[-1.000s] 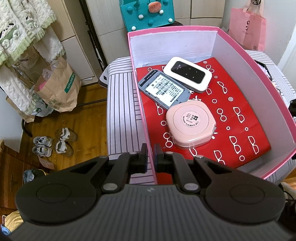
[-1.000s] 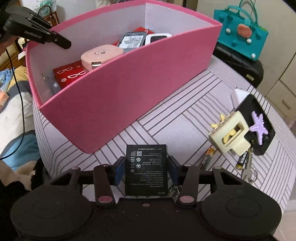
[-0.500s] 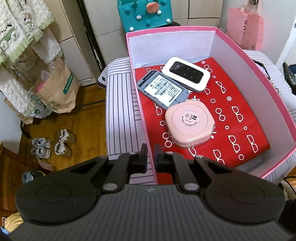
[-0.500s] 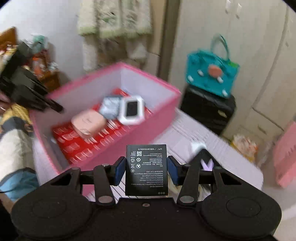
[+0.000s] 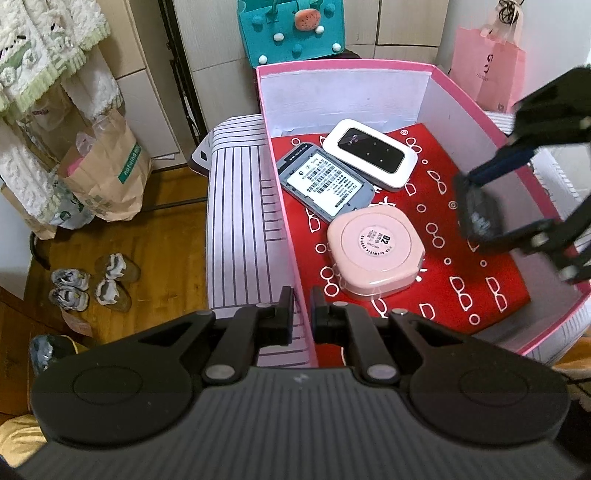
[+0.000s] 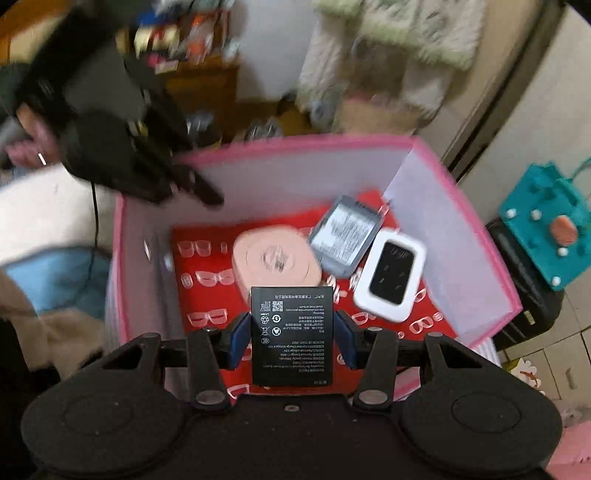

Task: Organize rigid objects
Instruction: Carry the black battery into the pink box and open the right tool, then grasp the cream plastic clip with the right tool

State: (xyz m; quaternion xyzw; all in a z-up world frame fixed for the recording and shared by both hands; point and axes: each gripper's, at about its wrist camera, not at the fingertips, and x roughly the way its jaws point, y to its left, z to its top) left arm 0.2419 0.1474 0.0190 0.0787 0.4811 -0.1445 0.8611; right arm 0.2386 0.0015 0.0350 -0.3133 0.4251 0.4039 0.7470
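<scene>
A pink box (image 5: pixel 343 66) with a red glasses-print liner (image 5: pixel 461 184) holds a white pocket router (image 5: pixel 369 153), a grey device with a barcode label (image 5: pixel 325 184) and a pink rounded case (image 5: pixel 375 254). My left gripper (image 5: pixel 302 306) is shut on the box's near left wall. My right gripper (image 6: pixel 291 339) is shut on a black battery (image 6: pixel 291 325), hanging over the box's interior near its right wall. In the left wrist view the right gripper (image 5: pixel 478 212) and the battery (image 5: pixel 484 225) come in blurred from the right. The right wrist view is blurred; it shows the case (image 6: pixel 273 258), the grey device (image 6: pixel 345 236) and the router (image 6: pixel 389 275).
The box sits on a striped table cover (image 5: pixel 236 221). A teal bag (image 5: pixel 291 29) on a black suitcase (image 6: pixel 524 288) stands behind it, with a pink paper bag (image 5: pixel 487 70) at the back right. Left of the table, a brown paper bag (image 5: pixel 107 173) and shoes (image 5: pixel 92 284) lie on the wooden floor.
My right gripper has lifted the battery off the striped table and swung it up over the box, entering the left wrist view. The left gripper has kept its grip and place.
</scene>
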